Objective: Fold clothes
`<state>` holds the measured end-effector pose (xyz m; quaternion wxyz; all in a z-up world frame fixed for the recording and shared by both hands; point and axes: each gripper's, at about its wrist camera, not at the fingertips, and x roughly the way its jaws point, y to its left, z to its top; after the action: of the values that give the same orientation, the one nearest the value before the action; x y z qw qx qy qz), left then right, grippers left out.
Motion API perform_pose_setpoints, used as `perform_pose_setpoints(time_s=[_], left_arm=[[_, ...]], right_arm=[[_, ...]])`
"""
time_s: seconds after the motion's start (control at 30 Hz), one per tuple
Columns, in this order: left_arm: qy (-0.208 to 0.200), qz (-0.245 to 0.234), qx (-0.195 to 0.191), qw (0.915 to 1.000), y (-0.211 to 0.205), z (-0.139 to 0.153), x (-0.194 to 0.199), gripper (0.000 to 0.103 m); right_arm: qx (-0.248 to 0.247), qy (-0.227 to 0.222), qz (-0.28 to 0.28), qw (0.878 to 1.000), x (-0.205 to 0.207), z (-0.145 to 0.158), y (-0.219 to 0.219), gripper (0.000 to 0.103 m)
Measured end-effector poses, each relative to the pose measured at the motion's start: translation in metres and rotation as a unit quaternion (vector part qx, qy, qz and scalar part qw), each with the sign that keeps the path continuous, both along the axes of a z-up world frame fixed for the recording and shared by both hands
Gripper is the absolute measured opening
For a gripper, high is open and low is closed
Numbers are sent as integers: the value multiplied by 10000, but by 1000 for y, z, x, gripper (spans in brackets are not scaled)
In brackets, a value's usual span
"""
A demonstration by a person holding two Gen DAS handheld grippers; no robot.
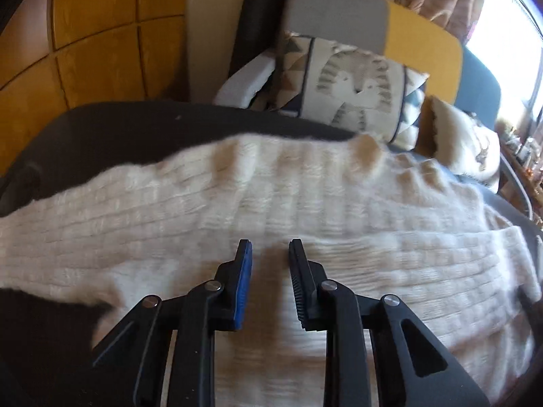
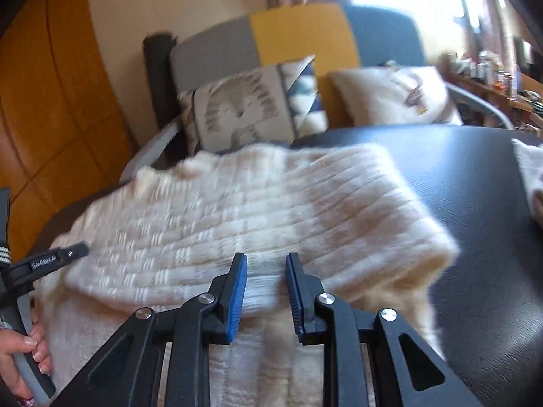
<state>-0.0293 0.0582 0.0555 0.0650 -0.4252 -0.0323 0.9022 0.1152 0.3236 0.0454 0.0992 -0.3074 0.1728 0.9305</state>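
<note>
A cream cable-knit sweater (image 1: 237, 196) lies spread across a dark table (image 1: 118, 129). My left gripper (image 1: 269, 247) sits low on the sweater's near part, its jaws narrow with a ridge of knit pinched between the pads. In the right wrist view the sweater (image 2: 203, 210) has a layer folded over itself, and my right gripper (image 2: 264, 261) is shut on the bunched edge of that layer. At that view's left edge, one of the left gripper's fingers (image 2: 73, 251) rests on the sweater, and a hand (image 2: 27, 356) holds its handle.
Behind the table (image 2: 475, 186) stands a sofa with a patterned cushion (image 2: 244, 105) and a furry cream cushion (image 2: 390, 95). Another pale cloth (image 2: 529, 169) lies at the table's far right. A wooden cabinet (image 1: 95, 34) stands at the left, a cluttered shelf (image 2: 492, 78) at the right.
</note>
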Motion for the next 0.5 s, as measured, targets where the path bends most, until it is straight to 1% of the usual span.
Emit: perform_pose_setpoints(time_s=[0.1,0.17,0.23,0.27,0.3,0.37,0.4,0.43,0.5], left_arm=[[-32,9,172,9998,-11,-5,2,25],[-44,-15,185,9998,-12,-5,4,25],[-7,-53,96,9999,-9,-1,8,25],[28,-42,48,10000,-7,3,11,25],[92,-3,32,10000,-6,7,14,25],[263,93,104,9996,-1,19,23,25],[325,94,199,9992,2,25,27,25],[375,26,294,9989,8,31,32,25],[407,-261,468,9977,28,41,39,25]], right_arm=[[-371,484,-401,9973,22,4,19,22],[-702,620,-723,9930,32,1,35,22],[-1041,368,-878,9900,27,-9,48,22],[-1199,203,-923,9883,22,-14,55,19],[-1241,96,-931,9878,19,-16,57,19],[-990,-91,-846,9914,11,-13,50,19],[-814,-211,-800,9932,7,-11,45,19],[-629,-335,-763,9945,4,-10,40,19],[-241,-572,-593,9963,-4,-8,30,20]])
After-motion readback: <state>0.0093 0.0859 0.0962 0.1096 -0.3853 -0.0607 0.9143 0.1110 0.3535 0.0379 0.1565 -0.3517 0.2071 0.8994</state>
